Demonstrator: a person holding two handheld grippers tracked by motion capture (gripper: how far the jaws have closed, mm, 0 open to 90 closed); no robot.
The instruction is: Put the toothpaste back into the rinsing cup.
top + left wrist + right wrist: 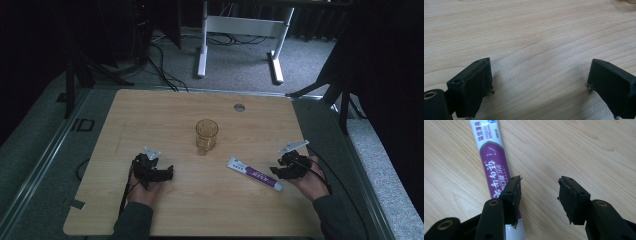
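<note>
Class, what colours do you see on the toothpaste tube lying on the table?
The toothpaste tube is purple and white with white lettering, clearest in the right gripper view.

A purple-and-white toothpaste tube (255,174), an amber glass cup (206,135), a pale wood-grain table (150,110)

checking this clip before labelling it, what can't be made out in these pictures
- Toothpaste tube, right gripper view: its lower part is hidden behind a jaw of the right gripper, its top cut by the frame edge.
- Tube's print, high view: too small to read.
- Amber glass, high view: contents unclear, dim and small.
- Left gripper, left gripper view: bare table between its jaws.
</note>
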